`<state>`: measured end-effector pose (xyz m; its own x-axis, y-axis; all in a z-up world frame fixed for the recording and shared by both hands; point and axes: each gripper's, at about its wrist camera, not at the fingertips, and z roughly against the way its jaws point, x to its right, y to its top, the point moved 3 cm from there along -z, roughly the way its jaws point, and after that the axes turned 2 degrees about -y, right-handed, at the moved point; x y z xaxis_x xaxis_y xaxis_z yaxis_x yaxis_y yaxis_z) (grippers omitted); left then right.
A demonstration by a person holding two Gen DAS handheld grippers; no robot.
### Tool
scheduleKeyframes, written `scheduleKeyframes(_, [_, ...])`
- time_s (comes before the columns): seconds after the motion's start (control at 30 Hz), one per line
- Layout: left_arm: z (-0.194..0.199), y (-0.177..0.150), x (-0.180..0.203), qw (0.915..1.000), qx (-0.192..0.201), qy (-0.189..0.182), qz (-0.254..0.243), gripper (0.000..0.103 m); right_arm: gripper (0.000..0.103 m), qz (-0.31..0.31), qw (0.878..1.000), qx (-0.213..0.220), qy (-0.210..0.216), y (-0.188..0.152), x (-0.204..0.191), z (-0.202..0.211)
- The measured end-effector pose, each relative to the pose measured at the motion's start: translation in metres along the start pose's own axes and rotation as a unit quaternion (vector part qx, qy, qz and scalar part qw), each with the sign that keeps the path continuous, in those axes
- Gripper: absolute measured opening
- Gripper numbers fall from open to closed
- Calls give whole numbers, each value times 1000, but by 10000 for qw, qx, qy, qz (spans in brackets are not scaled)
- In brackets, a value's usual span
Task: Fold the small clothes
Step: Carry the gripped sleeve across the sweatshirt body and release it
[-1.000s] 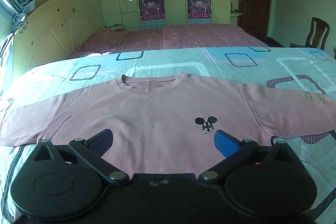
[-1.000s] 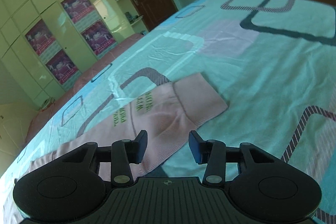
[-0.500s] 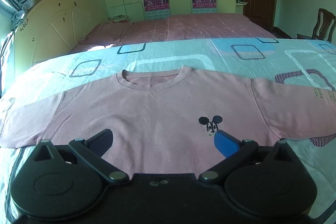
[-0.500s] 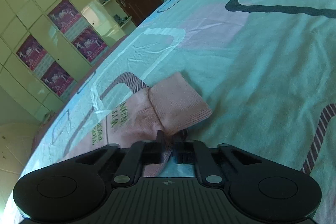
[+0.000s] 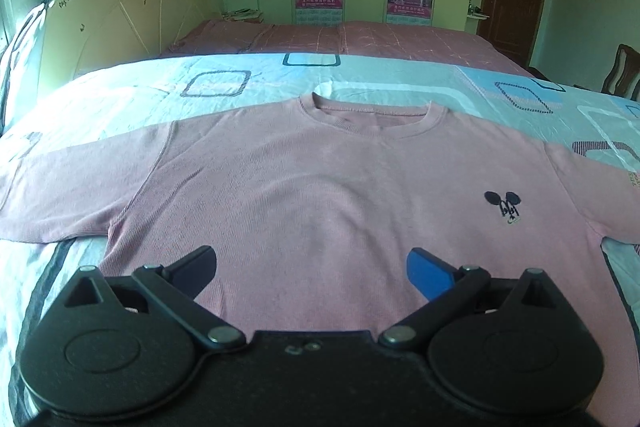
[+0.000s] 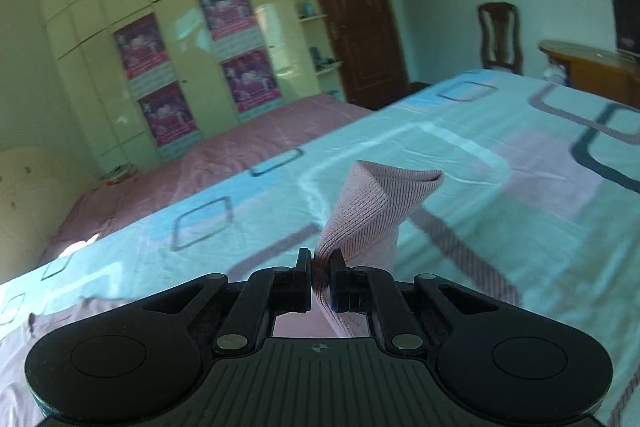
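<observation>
Pink shirt (image 5: 320, 195) lies flat on the bed (image 5: 120, 95), collar at 12 o'clock, unfolded; right hand-held gripper (image 6: 320, 275) clamped on the cuff (image 6: 376, 203), raised; left hand-held gripper (image 5: 312, 263) spread wide, empty above the hem; all folds remain.

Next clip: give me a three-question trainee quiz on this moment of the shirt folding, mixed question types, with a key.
1. True or false: the left gripper is clamped on the pink shirt.
2. What does the right gripper hold? A) the collar B) a sleeve cuff C) the bedsheet
3. In the left wrist view, which side of the shirt carries the small dark logo?

Key:
1. False; its jaws stand wide open above the shirt's lower part.
2. B; the ribbed sleeve cuff is pinched and lifted off the bedsheet.
3. The right side.
</observation>
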<state>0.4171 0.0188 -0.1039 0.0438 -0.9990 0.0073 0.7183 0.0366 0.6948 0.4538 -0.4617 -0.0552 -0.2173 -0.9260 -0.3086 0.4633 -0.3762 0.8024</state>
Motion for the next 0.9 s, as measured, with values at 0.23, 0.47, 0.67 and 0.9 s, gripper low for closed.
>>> scheduleKeyframes(0.23, [-2,-9,-69,9994,-128,-309,68,95,7,1147,9869,-514,1011,-67,-198,-30])
scheduleKeyframes(0.47, [8,-19,-129,9994,-148,-200,256,91,7,2173,9547,-1210,1636,-167,-329,-60])
scheduleKeyframes(0.67, [10,-23,-137,9982,-139,-449,367,88,8,2750,9374,-1436,1582,-221,-349,-85])
scheduleKeyframes(0.9, [-12,0,-90,9909,-65,-1281,402,84,65,2759,9415,-1056,1619,-209,-310,-51])
